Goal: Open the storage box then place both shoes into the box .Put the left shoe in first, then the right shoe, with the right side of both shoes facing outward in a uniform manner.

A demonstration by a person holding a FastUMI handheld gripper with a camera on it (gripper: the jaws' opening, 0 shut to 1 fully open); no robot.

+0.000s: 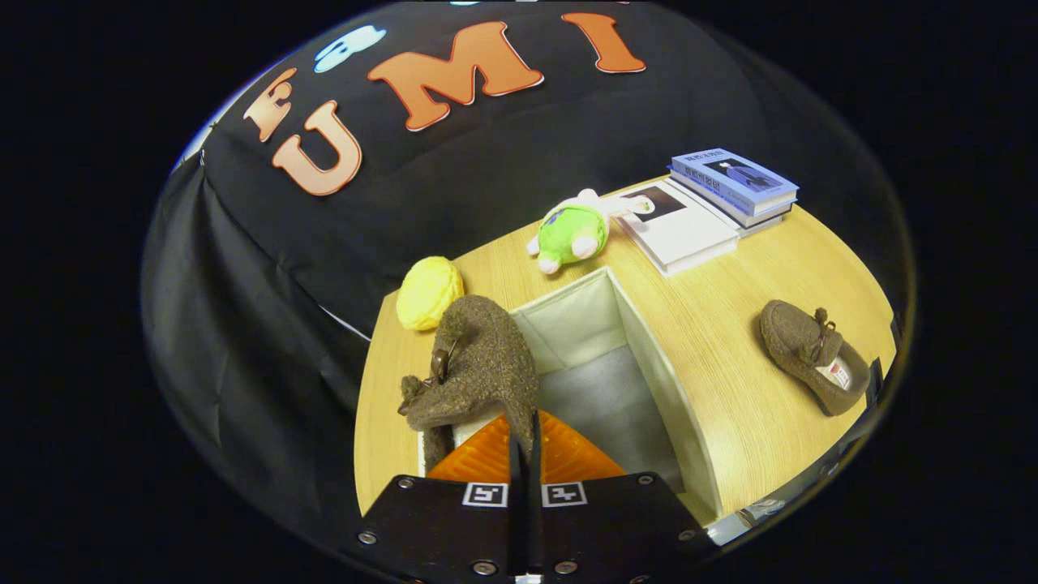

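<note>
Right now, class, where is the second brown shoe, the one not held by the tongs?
The loose brown shoe lies on the wooden table, right of the open storage box, nearer than the books.

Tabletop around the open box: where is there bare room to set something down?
The gripper is shut on the held shoe over the storage box, whose floor is bare. The table is free between the box and the second shoe. It is crowded beyond: yellow ball, green plush toy, books.

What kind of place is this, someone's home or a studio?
Likely a staged recording booth, not a home: a black cloth wall backs a small wooden table set with props, namely books, a plush toy and an open storage box. The gripper grips a shoe.
</note>
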